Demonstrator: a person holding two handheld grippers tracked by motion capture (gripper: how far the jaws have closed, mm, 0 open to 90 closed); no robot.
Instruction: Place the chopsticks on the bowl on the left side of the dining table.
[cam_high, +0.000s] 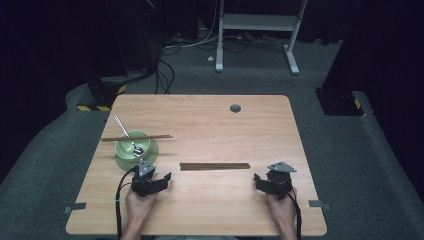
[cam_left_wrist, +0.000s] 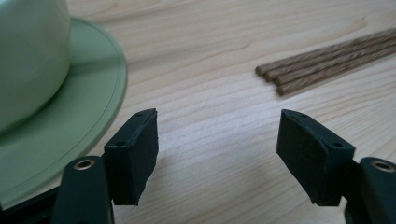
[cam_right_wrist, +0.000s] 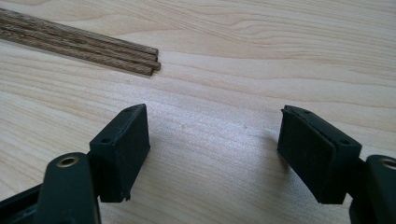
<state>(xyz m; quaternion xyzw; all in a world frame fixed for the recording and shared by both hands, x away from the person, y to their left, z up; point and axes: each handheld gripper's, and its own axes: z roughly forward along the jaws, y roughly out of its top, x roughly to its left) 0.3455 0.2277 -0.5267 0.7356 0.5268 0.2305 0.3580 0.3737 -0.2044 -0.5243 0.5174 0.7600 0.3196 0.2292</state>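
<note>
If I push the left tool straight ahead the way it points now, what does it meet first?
Mostly bare table. The left tool is open; the green saucer lies just left of its line, the dark wooden sticks ahead to the right. Depth is unclear.

You see a pale wooden table (cam_high: 215, 120) with wavy light-brown grain. On it lie dark brown chopsticks (cam_high: 215, 166), streaked with fine lighter grain. The bowl (cam_high: 131, 143) and the saucer (cam_left_wrist: 88, 116) under it are soft light green, the spoon (cam_high: 127, 135) in the bowl silvery. Your left gripper (cam_left_wrist: 217, 140) and right gripper (cam_right_wrist: 212, 144) have matte black pads with brass-coloured rivets.
</note>
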